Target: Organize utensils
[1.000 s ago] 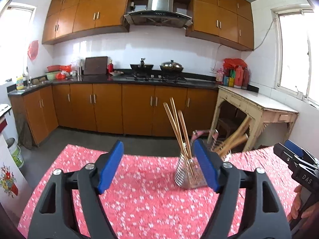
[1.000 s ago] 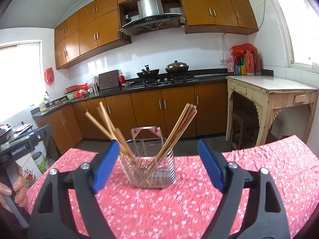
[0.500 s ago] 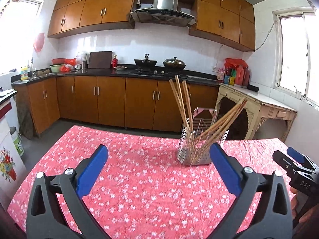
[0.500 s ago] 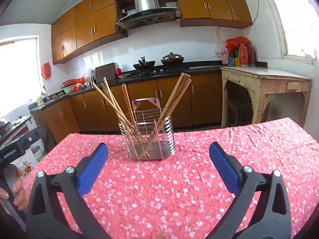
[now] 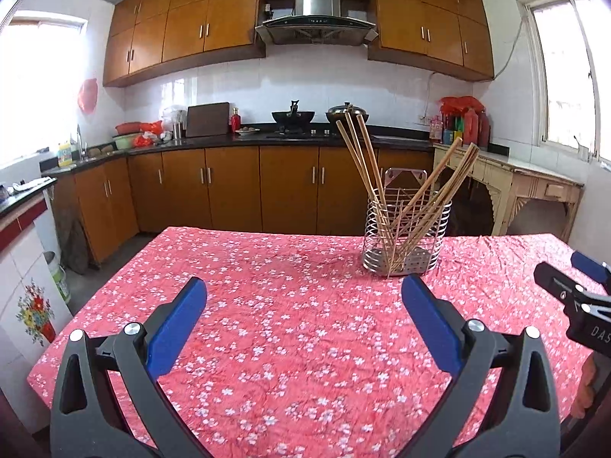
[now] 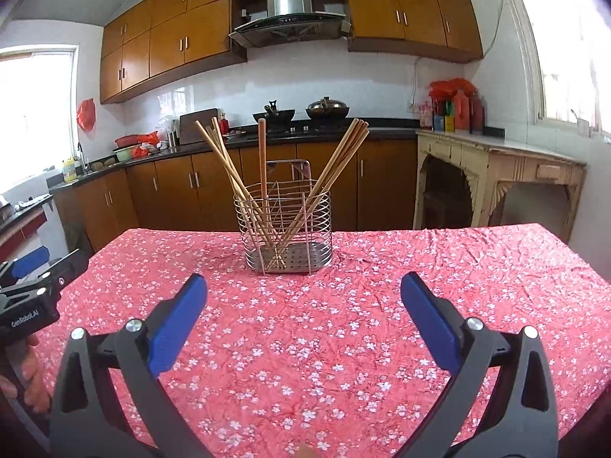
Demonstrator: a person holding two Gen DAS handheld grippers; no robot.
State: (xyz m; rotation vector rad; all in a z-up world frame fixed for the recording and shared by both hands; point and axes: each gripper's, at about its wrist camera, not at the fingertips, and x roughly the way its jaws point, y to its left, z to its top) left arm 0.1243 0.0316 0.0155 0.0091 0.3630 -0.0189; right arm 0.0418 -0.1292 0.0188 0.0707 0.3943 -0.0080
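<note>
We see both the left tongs (image 5: 303, 299) and the right tongs (image 6: 303, 295) spread wide, holding nothing. The wire holder (image 6: 284, 225) with chopsticks (image 6: 340, 160) stands on the desk (image 6: 420, 286) ahead of the right tongs, ahead-right of the left; its compartments seem divided, though we cannot tell.

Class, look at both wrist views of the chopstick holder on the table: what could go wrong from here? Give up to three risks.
1. The chopsticks fan out at steep slants from the wire holder; a pull on one may tip the light holder.
2. The tablecloth is wrinkled around the holder, so the holder may slide or rock.
3. The left gripper and right gripper, both open and empty, face one holder and may collide.
</note>
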